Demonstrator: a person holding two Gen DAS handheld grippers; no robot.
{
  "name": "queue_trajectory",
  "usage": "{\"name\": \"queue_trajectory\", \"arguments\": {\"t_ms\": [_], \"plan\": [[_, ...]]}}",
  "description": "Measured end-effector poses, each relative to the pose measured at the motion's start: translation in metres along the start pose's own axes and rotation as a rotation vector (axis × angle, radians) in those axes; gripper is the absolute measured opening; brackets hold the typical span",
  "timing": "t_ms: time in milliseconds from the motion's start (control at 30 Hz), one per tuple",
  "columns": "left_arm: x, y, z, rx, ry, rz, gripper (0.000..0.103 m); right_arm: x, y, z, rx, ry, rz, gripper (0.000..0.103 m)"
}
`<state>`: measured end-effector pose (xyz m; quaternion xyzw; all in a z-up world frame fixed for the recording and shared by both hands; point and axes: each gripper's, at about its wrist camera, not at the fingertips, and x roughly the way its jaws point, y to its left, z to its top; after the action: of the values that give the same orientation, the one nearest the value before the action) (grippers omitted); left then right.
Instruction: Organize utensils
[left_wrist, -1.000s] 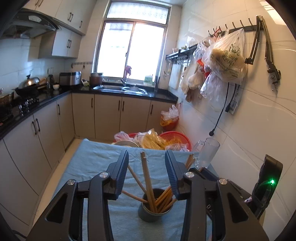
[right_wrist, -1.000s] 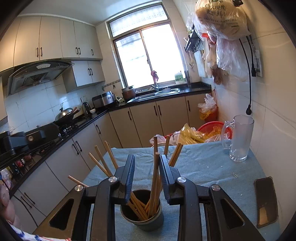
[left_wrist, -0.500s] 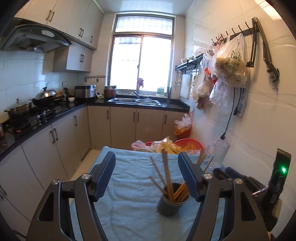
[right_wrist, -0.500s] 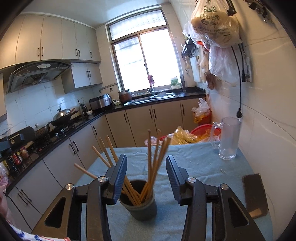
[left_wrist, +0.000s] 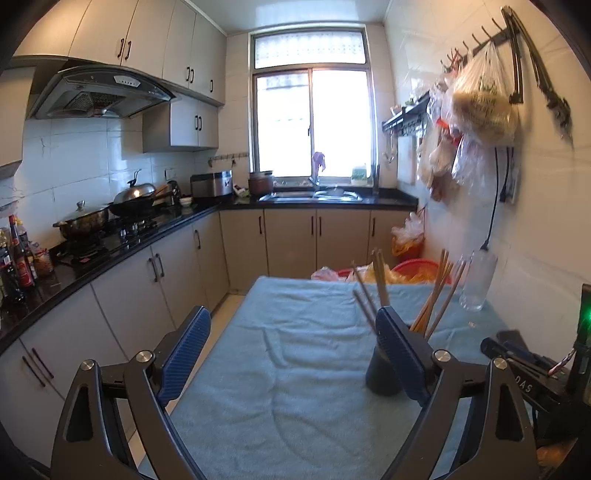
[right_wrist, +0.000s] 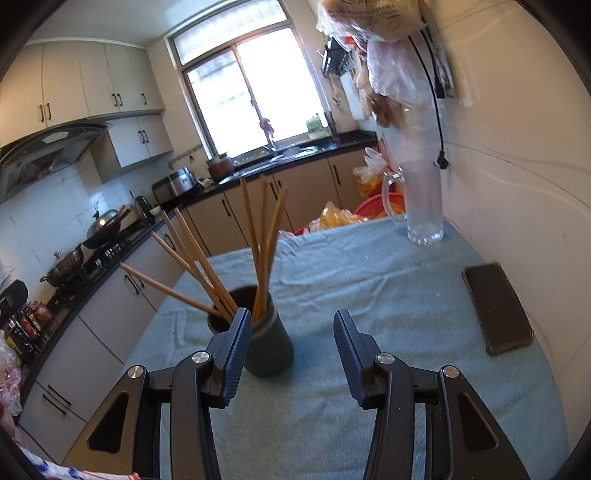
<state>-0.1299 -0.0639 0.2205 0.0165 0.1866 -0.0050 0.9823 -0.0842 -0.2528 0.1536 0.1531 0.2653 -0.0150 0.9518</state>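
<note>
Where the right finger (left_wrist: 400, 354) of the left gripper (left_wrist: 295, 332) crosses it, the dark holder (left_wrist: 380, 373) is half hidden. Both grippers' jaws have just been opening and stand spread, empty. The holder, with chopsticks (right_wrist: 262, 240), stands just beyond the right gripper's (right_wrist: 291, 332) left finger (right_wrist: 232, 354), on the blue cloth (right_wrist: 351, 288).

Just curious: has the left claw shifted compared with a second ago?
Yes. The left gripper has slid left of the dark cup of chopsticks, which earlier stood between its fingers; its jaws have just been opening, with nothing between them.
</note>
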Motion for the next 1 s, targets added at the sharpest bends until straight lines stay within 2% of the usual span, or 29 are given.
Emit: {"name": "queue_trajectory", "arguments": {"t_ms": [267, 433, 533, 667, 800, 1000], "plan": [[0.014, 0.012, -0.027, -0.042, 0.102, 0.022, 0.09, 0.001, -0.003, -0.023, 0.008, 0.061, -0.035, 0.052], [0.015, 0.012, -0.038, -0.035, 0.114, 0.08, 0.092, 0.003, 0.003, -0.033, -0.004, 0.094, -0.05, 0.054], [0.009, 0.016, -0.041, -0.037, 0.078, 0.139, 0.1, 0.0, 0.009, -0.037, -0.03, 0.087, -0.062, 0.054], [-0.006, 0.019, -0.041, -0.046, 0.001, 0.197, 0.103, -0.006, 0.017, -0.042, -0.06, 0.074, -0.07, 0.058], [-0.021, 0.017, -0.04, -0.043, -0.046, 0.216, 0.103, -0.009, 0.021, -0.044, -0.072, 0.076, -0.066, 0.058], [-0.03, 0.008, -0.042, 0.007, -0.059, 0.227, 0.103, -0.016, 0.025, -0.049, -0.084, 0.07, -0.076, 0.061]]}}
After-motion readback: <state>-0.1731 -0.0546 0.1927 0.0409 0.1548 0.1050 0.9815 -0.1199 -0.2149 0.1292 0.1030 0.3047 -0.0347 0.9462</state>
